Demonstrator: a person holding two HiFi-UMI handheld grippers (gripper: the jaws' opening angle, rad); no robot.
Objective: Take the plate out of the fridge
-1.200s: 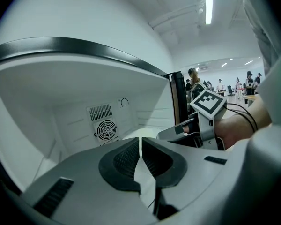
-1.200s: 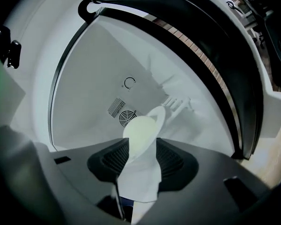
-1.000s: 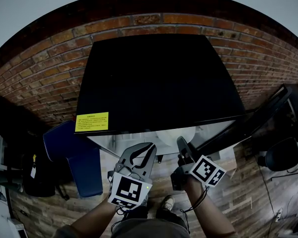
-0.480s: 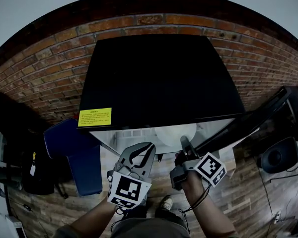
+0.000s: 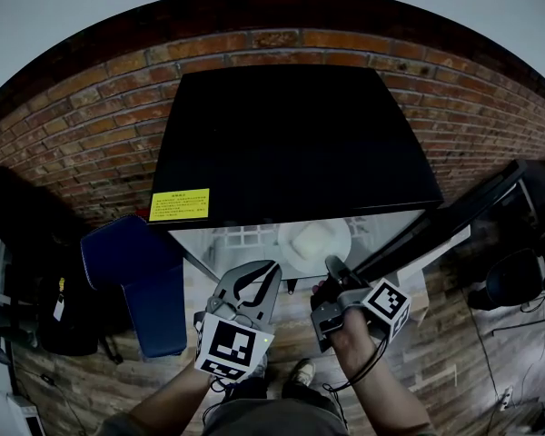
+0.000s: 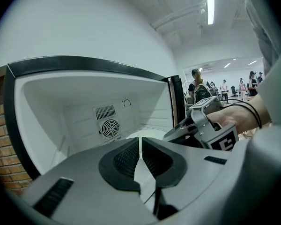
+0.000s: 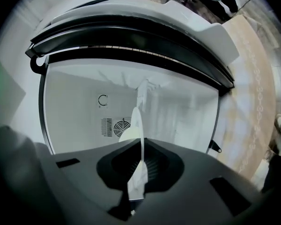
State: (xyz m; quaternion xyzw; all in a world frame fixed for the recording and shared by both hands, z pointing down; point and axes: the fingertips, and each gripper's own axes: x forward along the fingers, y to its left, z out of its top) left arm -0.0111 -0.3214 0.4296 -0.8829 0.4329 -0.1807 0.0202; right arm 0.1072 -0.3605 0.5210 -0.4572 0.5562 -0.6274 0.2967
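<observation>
Right gripper (image 5: pixel 331 265) has just squeezed shut on the near edge of the plate (image 5: pixel 311 240) to pull it from the fridge (image 5: pixel 291 143); left gripper (image 5: pixel 259 275) waits closed, empty.

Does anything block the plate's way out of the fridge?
Nothing visible does. The right gripper, its jaws just closed, clamps the plate by its near rim. The fridge door stands swung open at right, and the shut left gripper sits left of the plate's path.
</observation>
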